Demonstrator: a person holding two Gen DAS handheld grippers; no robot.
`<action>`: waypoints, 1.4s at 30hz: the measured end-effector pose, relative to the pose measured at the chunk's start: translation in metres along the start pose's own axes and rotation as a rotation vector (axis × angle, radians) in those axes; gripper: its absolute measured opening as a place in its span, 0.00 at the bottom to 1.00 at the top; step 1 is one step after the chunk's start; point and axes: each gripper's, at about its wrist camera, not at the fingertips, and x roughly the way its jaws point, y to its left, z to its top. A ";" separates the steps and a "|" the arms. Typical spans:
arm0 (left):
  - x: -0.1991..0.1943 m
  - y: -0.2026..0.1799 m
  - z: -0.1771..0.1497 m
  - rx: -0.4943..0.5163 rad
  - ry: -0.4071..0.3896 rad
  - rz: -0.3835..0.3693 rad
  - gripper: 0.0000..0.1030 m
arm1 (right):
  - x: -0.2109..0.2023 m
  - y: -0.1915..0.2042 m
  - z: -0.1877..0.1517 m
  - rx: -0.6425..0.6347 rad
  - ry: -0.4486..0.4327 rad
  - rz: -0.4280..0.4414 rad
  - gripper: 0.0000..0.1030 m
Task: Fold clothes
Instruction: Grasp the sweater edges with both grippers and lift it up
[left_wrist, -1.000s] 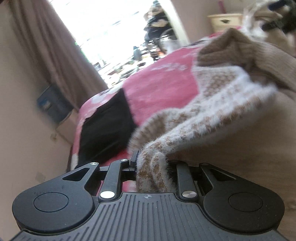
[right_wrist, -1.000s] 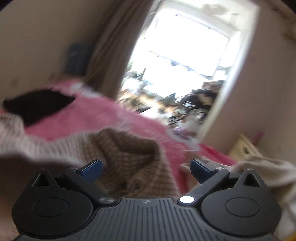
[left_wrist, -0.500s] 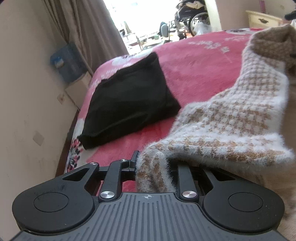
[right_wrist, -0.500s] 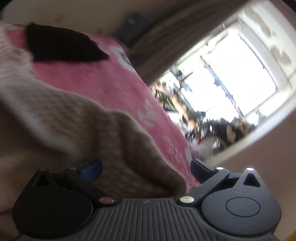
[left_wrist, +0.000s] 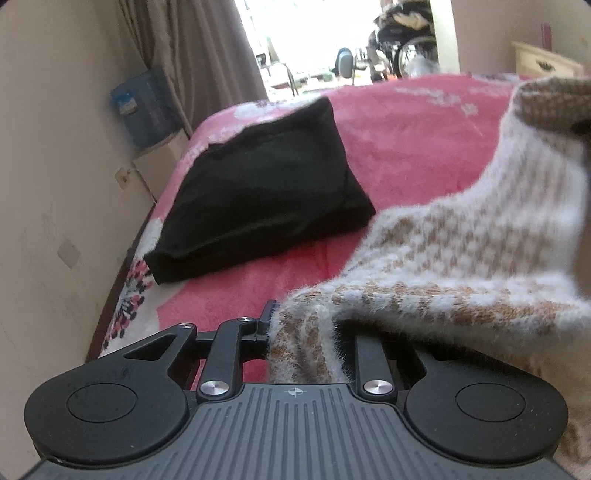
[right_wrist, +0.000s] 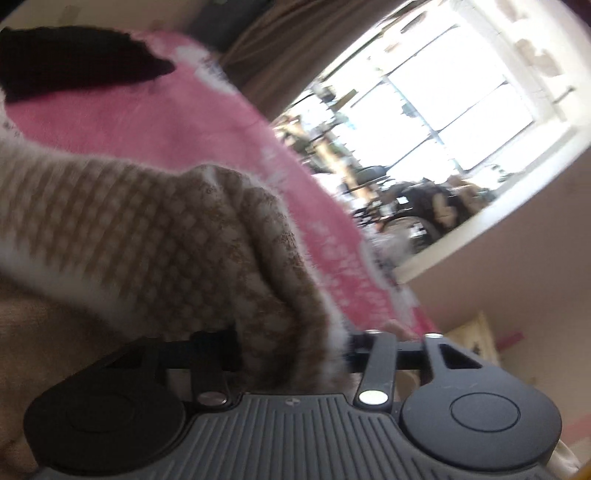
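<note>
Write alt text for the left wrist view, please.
The left gripper is shut on a fuzzy tan-and-white knitted sweater, which stretches up to the right. Behind it a folded black garment lies on a pink fleece blanket.

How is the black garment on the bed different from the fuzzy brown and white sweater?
The black garment is plain and dark; the sweater is fuzzy, with a brown and white check. The black garment lies folded in a compact block on the pink blanket; the sweater is unfolded and lifted. Nothing touches the black garment; the left tool and right tool each grip the sweater. Both are clothes.
</note>
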 end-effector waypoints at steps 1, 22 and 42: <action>-0.005 0.001 0.002 -0.008 -0.019 -0.001 0.20 | -0.010 -0.001 -0.001 0.009 -0.013 -0.027 0.40; -0.291 0.068 0.075 -0.161 -0.774 -0.023 0.19 | -0.404 -0.126 -0.001 0.429 -0.524 -0.392 0.29; -0.506 0.112 0.077 -0.264 -1.383 0.038 0.19 | -0.651 -0.166 0.021 0.348 -0.807 -0.575 0.27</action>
